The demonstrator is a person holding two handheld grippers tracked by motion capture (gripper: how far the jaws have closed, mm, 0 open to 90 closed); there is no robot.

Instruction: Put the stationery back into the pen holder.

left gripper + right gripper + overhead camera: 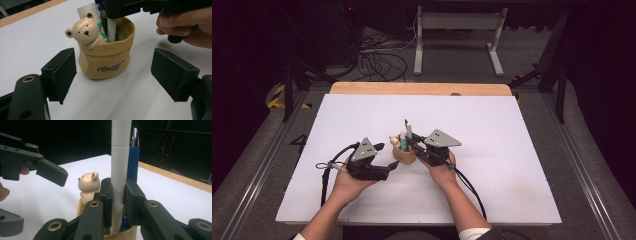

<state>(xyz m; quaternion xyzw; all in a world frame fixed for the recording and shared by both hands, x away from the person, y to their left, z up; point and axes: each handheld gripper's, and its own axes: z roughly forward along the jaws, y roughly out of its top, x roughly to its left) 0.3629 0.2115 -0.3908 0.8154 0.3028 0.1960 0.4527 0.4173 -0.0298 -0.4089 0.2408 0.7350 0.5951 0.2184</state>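
In the high view the bear pen holder (403, 152) stands mid-table between both grippers. In the left gripper view, the left gripper (112, 75) waits with its jaws apart around the holder (probably to steady it). In the right gripper view, the right gripper (117, 202) is clamped on the white pen (119, 175), upright in the holder, so it can go straight in or out.

A white table (492, 150) covers most of the scene, with a bare wooden strip (422, 88) along its far edge. Beyond it, on the grey floor, stands a white metal frame (458, 37) with two feet. A tangle of black cables (379, 62) lies on the floor to the far left. Yellow-and-black hazard tape (276, 96) marks the floor at the left.
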